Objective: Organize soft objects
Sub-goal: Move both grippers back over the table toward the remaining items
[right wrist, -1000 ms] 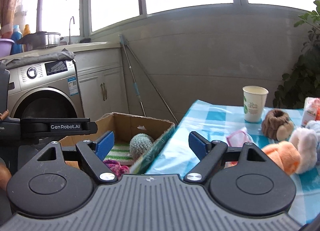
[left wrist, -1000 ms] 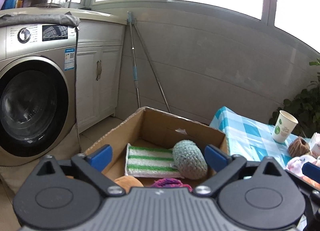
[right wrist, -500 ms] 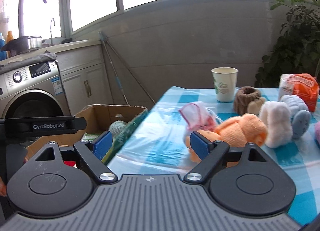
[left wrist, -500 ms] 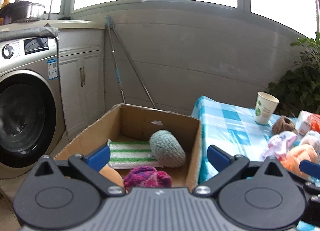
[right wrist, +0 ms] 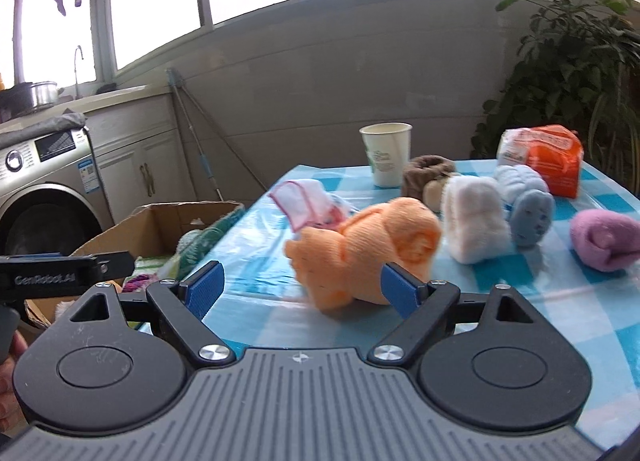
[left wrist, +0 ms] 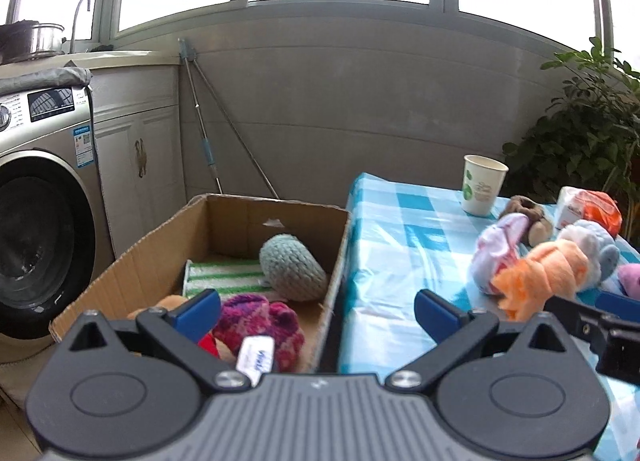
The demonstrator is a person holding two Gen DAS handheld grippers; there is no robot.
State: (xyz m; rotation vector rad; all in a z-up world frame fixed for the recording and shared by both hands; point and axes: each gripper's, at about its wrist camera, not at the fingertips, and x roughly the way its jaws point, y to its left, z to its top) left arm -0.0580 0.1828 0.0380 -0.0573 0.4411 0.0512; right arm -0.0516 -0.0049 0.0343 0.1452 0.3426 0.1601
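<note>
Soft things done: teal knit ball (left wrist: 294, 267), striped cloth (left wrist: 222, 275) and purple knit piece (left wrist: 260, 325) lie in the cardboard box (left wrist: 160, 257).
Left to do: orange roll (right wrist: 368, 249), white roll (right wrist: 474, 219), purple roll (right wrist: 606, 239) on the desk (right wrist: 520, 301), 12 to 2 o'clock.
Right claw (right wrist: 298, 287): released, facing the orange roll.
Left claw (left wrist: 316, 309): released, empty.

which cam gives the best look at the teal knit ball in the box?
Left wrist. The teal knit ball shows almost whole, lying on the striped cloth inside the cardboard box. In the right wrist view only a sliver peeks over the box wall, beside the tablecloth edge.
</note>
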